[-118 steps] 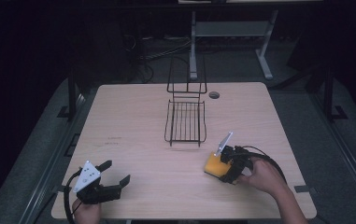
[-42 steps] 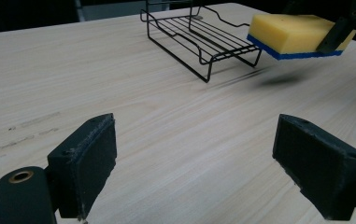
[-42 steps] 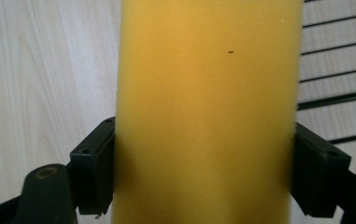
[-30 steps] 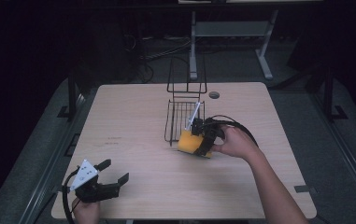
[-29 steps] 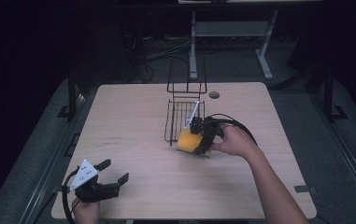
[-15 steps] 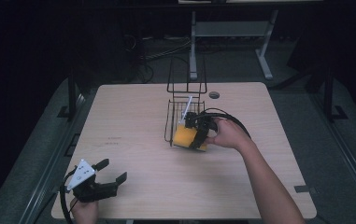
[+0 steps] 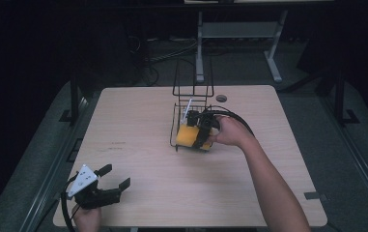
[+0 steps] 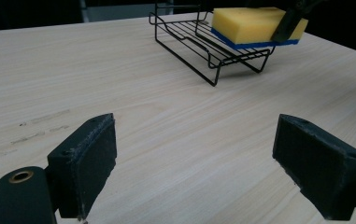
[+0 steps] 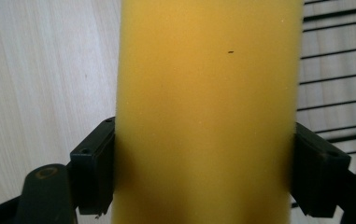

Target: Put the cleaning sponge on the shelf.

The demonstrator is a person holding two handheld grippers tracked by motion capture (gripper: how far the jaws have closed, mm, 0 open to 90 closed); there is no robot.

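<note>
The table (image 7: 138,121) lies bare across its whole left half, from the far left corner down to the near edge, so a gripper can sweep there freely. The one obstacle is the black wire rack (image 7: 192,104), standing right of centre toward the far edge: its tall upright back blocks any approach from the far side, while its low sloped tray opens toward the near edge. The yellow sponge (image 7: 189,135) held in the right gripper (image 7: 198,130) takes up the tray's near end. The person's right forearm (image 7: 268,179) crosses the near right quarter diagonally. The left gripper (image 7: 115,178), jaws wide apart, sits at the near left corner with open wood ahead of it
</note>
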